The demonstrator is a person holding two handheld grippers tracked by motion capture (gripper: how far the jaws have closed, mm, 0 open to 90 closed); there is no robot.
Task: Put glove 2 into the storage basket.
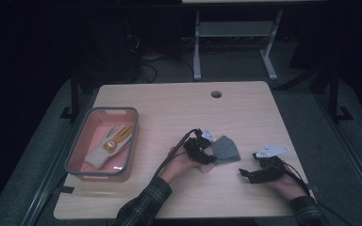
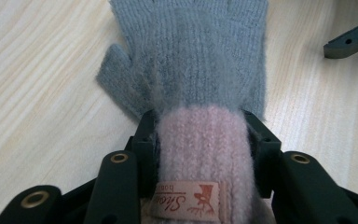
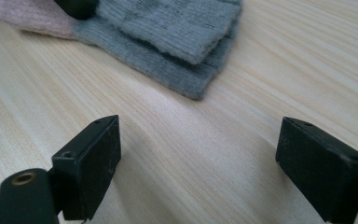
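Your wooden table (image 1: 169,108) carries everything here, so take the grey glove (image 1: 226,149) near its middle as the landmark. Well to the left of that glove sits the pink tray with a grey rim (image 1: 90,120), and inside it lies a pale work glove (image 1: 106,147) with yellowish patches; in the dim high view its exact colours are hard to make out.

The grey glove lies flat on the wood, fingers pointing away from you, with a pink ribbed cuff (image 2: 205,149) at its near end and a small pink label (image 2: 186,201) stitched on that cuff.

Your left gripper (image 2: 200,140) sits at the glove's near end. Its jaws stand partway in, one on each side of the cuff, with the black pads pressing the knit from both sides, so you have hold of the glove at the cuff.

Your right gripper (image 3: 198,158) rests just to the right of the glove and a little nearer to you, close to its fingertips but apart from them. Its jaws are spread wide over bare wood, with nothing between them.
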